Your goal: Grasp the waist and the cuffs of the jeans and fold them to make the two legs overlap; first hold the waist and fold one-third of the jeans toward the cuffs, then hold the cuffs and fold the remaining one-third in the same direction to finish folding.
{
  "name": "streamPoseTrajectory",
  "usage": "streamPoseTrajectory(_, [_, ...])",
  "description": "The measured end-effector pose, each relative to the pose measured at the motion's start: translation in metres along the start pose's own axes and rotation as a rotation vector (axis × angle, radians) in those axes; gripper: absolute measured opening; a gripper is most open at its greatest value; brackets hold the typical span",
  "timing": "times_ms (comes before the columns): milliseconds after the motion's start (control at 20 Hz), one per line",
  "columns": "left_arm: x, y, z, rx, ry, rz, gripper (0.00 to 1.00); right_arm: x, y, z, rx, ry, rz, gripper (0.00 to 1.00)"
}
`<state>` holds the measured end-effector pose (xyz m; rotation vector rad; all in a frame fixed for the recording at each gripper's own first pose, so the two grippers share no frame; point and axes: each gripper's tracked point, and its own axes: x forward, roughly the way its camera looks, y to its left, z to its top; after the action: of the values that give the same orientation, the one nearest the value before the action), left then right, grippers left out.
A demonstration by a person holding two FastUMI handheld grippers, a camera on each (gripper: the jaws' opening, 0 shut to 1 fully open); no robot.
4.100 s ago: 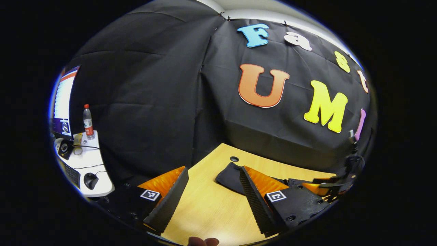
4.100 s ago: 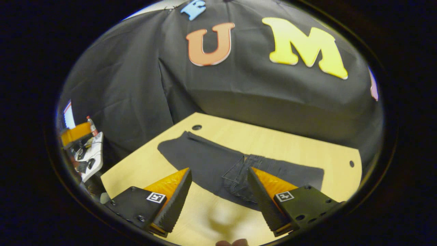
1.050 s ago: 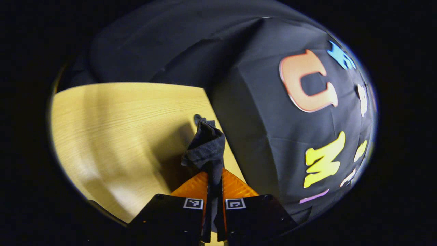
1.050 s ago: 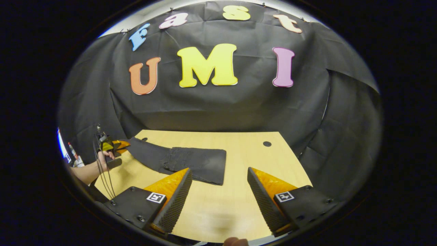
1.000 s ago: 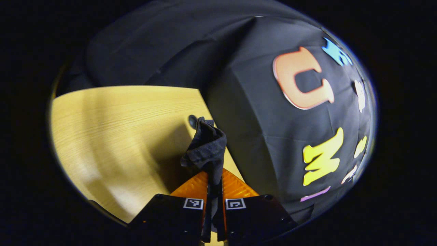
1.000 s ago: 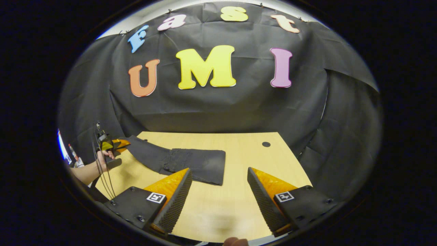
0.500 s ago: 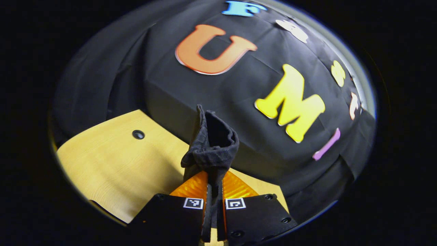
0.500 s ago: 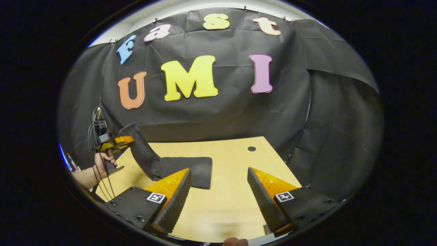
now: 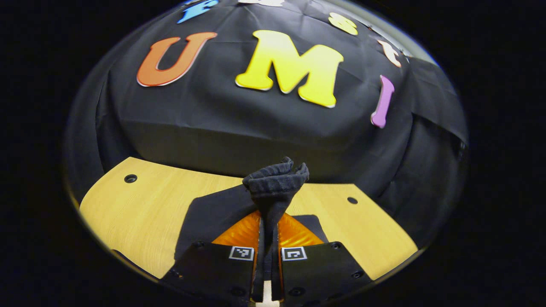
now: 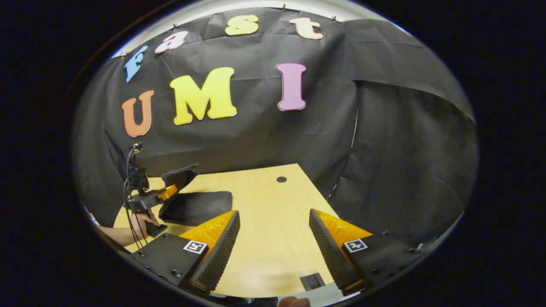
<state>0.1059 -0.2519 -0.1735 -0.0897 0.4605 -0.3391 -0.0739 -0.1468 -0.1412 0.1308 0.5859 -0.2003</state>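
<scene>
The left claw (image 9: pixel 268 238) is clamped on the cuffs (image 9: pixel 275 179) of the dark jeans (image 9: pixel 213 217), held above the folded part on the desk (image 9: pixel 128 209); half a second ago the leg rose steeply, now it hangs over the fold; the right claw (image 10: pixel 273 238) stands wide, apart from the jeans.

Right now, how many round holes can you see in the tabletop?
2. In the left gripper view, one hole sits near the table's far left corner and the other hole near the far right edge. The jeans may hide more.
</scene>
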Motion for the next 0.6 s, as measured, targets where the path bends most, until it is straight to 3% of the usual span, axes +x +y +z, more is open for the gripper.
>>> streamPoseTrajectory(300, [0.027,-0.018,-0.067,0.108,0.092,0.022,0.1,0.01,-0.02,-0.014,-0.007,0.064,-0.031,1.0])
streamPoseTrajectory(600, [0.032,-0.026,-0.084,0.051,0.108,0.035,0.22,0.026,-0.02,-0.016,0.0,0.096,-0.013,0.96])
